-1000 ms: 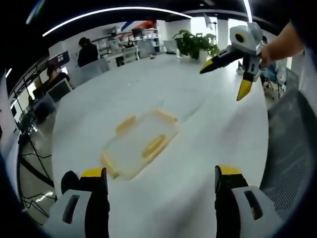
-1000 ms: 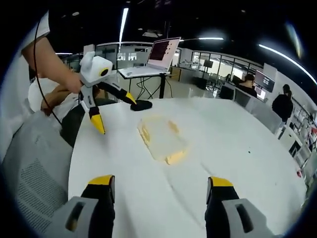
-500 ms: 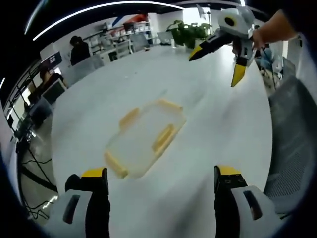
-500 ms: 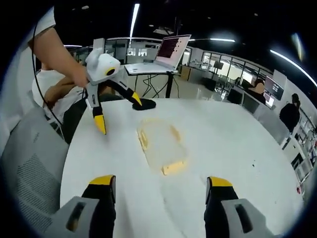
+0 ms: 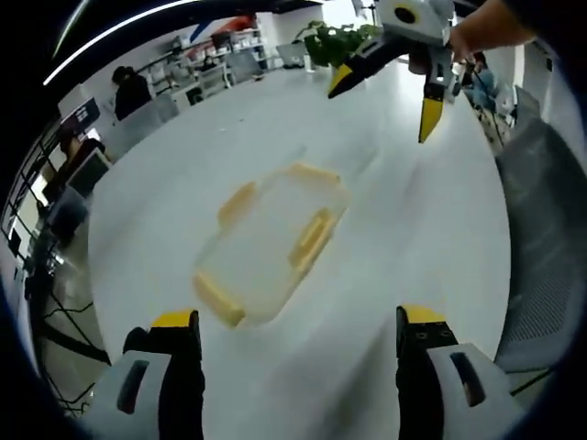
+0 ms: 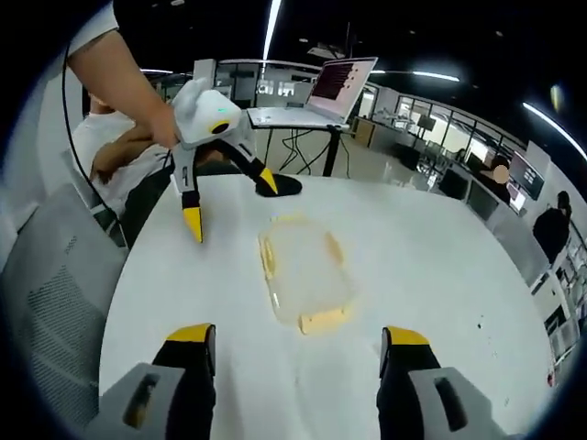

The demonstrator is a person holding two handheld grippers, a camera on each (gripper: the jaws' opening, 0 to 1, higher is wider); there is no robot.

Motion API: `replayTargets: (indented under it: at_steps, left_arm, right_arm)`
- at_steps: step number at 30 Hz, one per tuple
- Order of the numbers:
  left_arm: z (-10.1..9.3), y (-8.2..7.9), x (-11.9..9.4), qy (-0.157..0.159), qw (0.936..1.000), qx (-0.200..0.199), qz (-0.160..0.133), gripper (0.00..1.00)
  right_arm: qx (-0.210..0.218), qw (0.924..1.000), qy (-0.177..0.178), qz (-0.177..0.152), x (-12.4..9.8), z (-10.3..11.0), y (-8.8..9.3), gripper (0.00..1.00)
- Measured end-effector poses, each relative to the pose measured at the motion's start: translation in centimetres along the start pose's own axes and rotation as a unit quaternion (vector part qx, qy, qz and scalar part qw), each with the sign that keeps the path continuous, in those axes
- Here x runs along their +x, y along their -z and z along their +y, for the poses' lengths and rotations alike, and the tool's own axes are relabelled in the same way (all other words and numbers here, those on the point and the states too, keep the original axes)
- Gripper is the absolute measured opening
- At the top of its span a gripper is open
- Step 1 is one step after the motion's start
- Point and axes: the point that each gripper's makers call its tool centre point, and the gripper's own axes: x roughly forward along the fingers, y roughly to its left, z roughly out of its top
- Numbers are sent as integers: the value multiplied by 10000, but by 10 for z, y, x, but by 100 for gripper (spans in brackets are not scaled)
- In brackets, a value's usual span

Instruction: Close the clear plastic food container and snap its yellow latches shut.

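1. Long ceiling strip lights [image 6: 271, 26] are the light source; they glow white against a dark ceiling.
2. The white table [image 5: 431, 229] is bright and evenly lit, with only faint, soft shadows.
3. In the left gripper view the clear container [image 5: 271, 243] looks smeared by motion blur.
4. The right gripper view is sharper.
5. Fisheye distortion curves straight lines towards the edges.

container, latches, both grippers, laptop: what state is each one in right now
clear plastic food container: flat on the white table, lid on it
yellow latches: whether snapped down cannot be told
left gripper: open, in the air above the table, holding nothing
right gripper: open, in the air beyond the container, holding nothing
laptop: open, screen lit, on a stand behind the table
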Motion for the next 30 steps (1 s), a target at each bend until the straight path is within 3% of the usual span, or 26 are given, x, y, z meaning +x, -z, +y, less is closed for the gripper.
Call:
replayTargets:
  at_steps: [30]
  left_arm:
    - [37,2,11,153,9958,812,405,83]
  right_arm:
    - [-465,9979,-368,247,34,-16,-14,71]
